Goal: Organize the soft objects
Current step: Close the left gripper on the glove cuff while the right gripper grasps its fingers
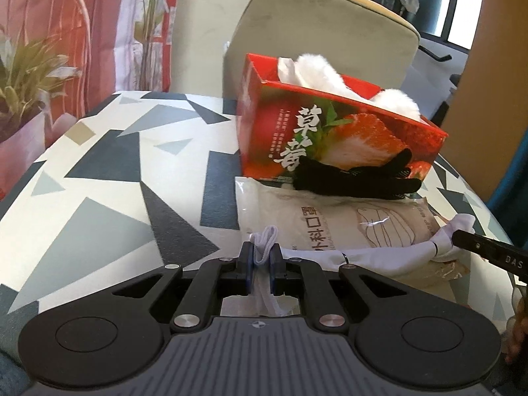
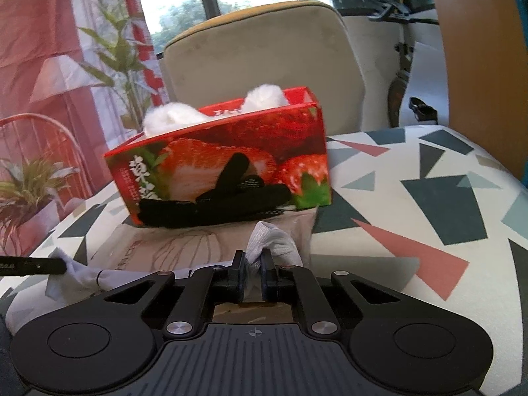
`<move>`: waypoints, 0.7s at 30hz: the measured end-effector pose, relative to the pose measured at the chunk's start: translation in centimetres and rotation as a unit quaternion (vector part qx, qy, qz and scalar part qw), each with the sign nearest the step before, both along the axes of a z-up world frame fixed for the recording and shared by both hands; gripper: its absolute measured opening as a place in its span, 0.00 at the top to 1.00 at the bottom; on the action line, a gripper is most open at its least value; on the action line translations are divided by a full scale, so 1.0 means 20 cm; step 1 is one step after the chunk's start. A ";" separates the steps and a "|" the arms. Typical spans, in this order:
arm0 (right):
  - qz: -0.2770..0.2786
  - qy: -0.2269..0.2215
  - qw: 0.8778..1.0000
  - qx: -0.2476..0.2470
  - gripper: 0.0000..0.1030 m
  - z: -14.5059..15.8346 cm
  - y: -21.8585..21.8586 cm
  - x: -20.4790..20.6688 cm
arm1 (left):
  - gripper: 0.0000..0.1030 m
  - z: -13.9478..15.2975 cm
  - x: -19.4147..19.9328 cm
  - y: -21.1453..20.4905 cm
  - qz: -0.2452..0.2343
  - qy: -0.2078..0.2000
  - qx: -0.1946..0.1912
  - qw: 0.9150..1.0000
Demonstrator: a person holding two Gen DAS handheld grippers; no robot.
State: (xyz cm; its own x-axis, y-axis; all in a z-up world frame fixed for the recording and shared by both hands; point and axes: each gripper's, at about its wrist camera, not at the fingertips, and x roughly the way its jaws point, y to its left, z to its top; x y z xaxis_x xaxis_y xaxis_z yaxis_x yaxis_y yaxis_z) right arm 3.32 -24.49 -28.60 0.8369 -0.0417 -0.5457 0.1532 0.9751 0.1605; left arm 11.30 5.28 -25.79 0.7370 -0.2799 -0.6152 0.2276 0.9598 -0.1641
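A white sock [image 1: 379,257] is stretched between both grippers over a beige mask packet [image 1: 346,217]. My left gripper [image 1: 261,257] is shut on one end of the sock. My right gripper [image 2: 253,262] is shut on the other end [image 2: 270,241]; its finger shows at the right edge of the left wrist view [image 1: 488,250]. A black glove [image 1: 356,178] lies on the packet against a red strawberry box [image 1: 330,132], also in the right wrist view [image 2: 231,165]. White fluffy things [image 1: 330,76] stick out of the box.
The table [image 1: 115,171] has a geometric patterned cloth. A beige chair [image 1: 330,26] stands behind the box. A potted plant [image 1: 26,76] and red wire rack [image 2: 33,138] stand at the left. An orange panel [image 2: 478,49] is at the right.
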 end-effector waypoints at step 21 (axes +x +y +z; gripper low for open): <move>0.013 -0.053 0.998 -0.011 0.93 0.19 0.01 0.02 | 0.90 0.17 0.00 0.01 -0.011 -0.050 -0.016 0.999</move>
State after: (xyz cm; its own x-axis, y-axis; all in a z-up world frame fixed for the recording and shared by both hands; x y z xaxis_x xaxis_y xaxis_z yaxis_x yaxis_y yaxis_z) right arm 3.67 -24.38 -24.81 0.8904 -0.0306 -0.4541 0.1120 0.9818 0.1535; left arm 11.21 5.43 -22.31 0.7878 -0.3148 -0.5294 0.2646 0.9492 -0.1706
